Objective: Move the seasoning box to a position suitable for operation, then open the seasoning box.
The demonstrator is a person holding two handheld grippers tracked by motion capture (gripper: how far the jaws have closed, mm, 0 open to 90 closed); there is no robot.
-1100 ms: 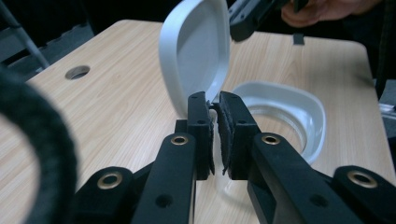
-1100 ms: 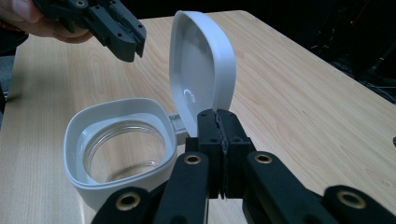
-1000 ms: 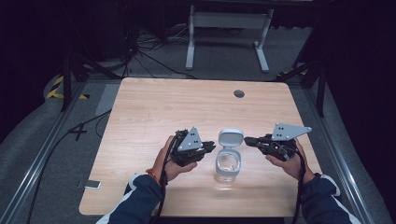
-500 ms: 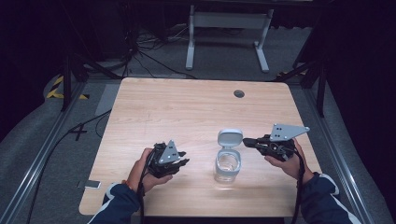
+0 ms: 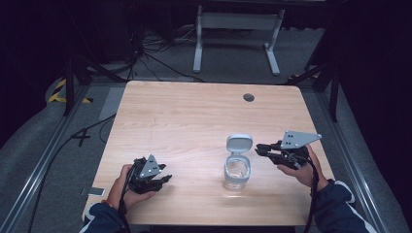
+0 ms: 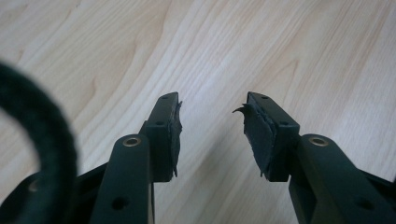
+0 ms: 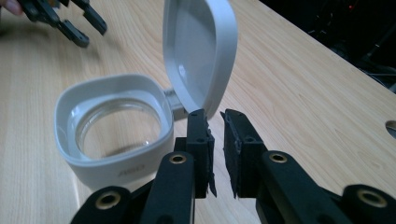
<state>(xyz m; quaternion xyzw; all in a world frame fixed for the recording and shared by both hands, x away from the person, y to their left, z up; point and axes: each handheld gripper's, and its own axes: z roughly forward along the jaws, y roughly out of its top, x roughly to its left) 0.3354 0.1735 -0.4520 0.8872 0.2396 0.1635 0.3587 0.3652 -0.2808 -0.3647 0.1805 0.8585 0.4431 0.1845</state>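
A clear glass jar (image 5: 237,171) with a white collar stands on the wooden table (image 5: 194,121), its white hinged lid (image 5: 239,143) tipped up and open. Seen close, the jar (image 7: 114,126) looks empty and the lid (image 7: 198,51) stands upright behind it. My right gripper (image 5: 260,149) sits just right of the lid. Its jaws (image 7: 215,116) have just been opening to a narrow gap; nothing is between them, and the lid's lower edge is just above one tip. My left gripper (image 5: 166,179) is low over bare wood at the front left. Its jaws (image 6: 212,109) have just been opening and are empty.
A round cable hole (image 5: 248,97) sits near the table's far right edge. A white metal stand (image 5: 233,19) and cables lie on the floor beyond the table. The left gripper (image 7: 91,35) shows far off past the jar.
My left gripper has moved left and down, away from the jar toward the table's front left, and its jaws have spread. The right gripper and the jar stayed in place.
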